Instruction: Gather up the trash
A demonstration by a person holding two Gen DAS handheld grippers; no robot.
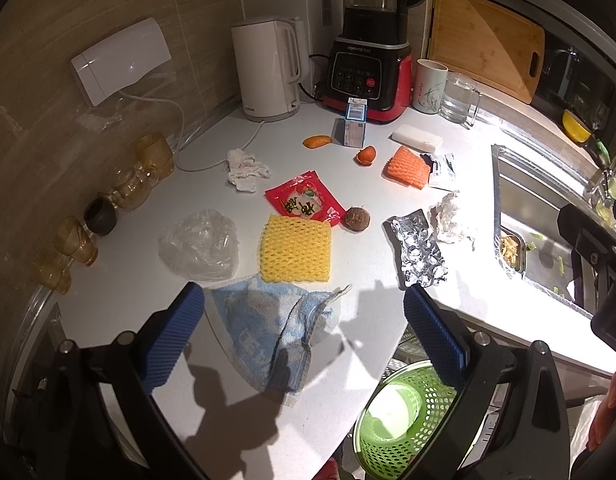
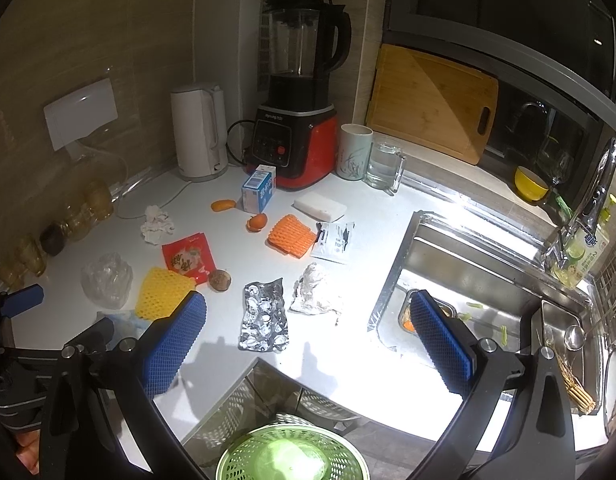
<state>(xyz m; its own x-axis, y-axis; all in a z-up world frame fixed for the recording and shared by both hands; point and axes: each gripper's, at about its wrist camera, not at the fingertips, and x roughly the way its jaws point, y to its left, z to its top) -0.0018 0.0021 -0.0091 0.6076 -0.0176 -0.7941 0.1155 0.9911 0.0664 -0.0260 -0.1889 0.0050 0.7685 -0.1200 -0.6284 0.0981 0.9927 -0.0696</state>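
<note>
Trash lies scattered over the white counter (image 1: 120, 292): a yellow foam net (image 1: 295, 249), a red snack packet (image 1: 304, 203), a clear plastic bag (image 1: 199, 245), a crumpled tissue (image 1: 244, 168), a foil blister sheet (image 1: 418, 252) and an orange foam net (image 1: 406, 166). My left gripper (image 1: 304, 296) is open and empty above a blue towel (image 1: 268, 328), just short of the yellow net. My right gripper (image 2: 308, 300) is open and empty over the counter's front edge, near the foil blister sheet (image 2: 264, 316). A green mesh basket (image 2: 292, 454) stands below the counter edge.
A white kettle (image 1: 268, 72), a blender (image 1: 368, 60), a milk carton (image 1: 354, 126), a cup and a glass mug (image 1: 460, 98) stand at the back. Amber glasses (image 1: 74, 240) line the left wall. The steel sink (image 2: 488, 280) with food scraps is on the right.
</note>
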